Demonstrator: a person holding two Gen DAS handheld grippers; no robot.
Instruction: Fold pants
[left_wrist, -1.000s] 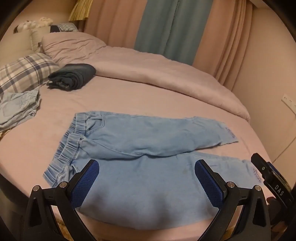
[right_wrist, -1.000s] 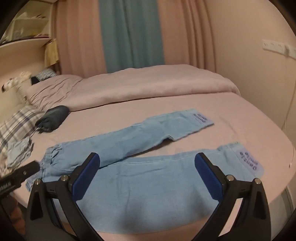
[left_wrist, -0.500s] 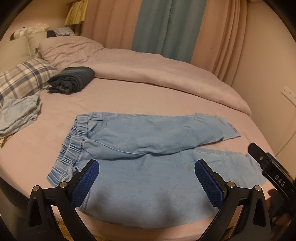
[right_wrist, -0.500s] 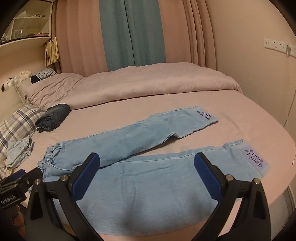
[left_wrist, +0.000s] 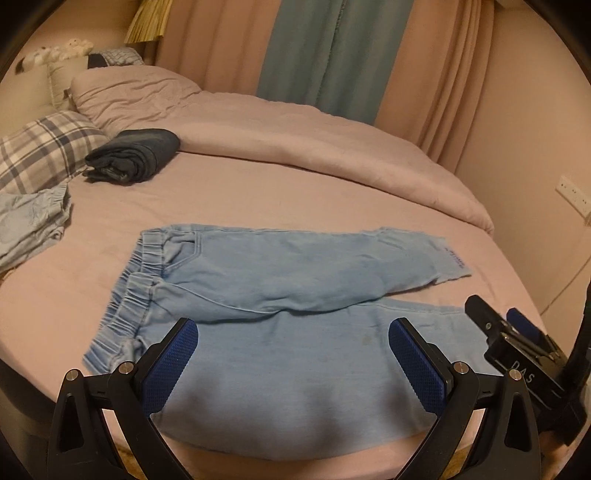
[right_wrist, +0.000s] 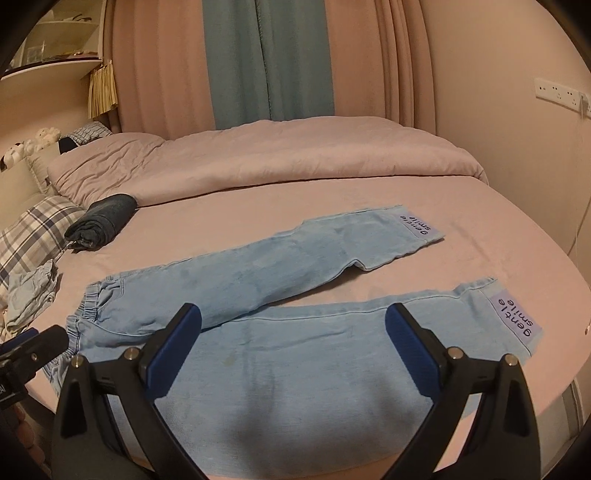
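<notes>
Light blue denim pants (left_wrist: 280, 273) lie spread flat on the pink bed, waistband at the left, legs running right and splayed apart; they also show in the right wrist view (right_wrist: 295, 295). Both cuffs carry a "gentle smile" label (right_wrist: 515, 317). My left gripper (left_wrist: 293, 354) is open and empty, above the near leg close to the bed's front edge. My right gripper (right_wrist: 293, 343) is open and empty, also above the near leg. The right gripper shows at the right of the left wrist view (left_wrist: 517, 347).
A folded dark blue garment (left_wrist: 135, 155) lies at the back left by a plaid pillow (left_wrist: 40, 147). A crumpled pale blue cloth (left_wrist: 29, 221) sits at the left edge. A pink duvet (left_wrist: 314, 147) is heaped along the back. The wall stands at the right.
Both grippers have pulled back and risen slightly from the pants; the views show more of the bed. Jaws stay open. The pants have not moved.
</notes>
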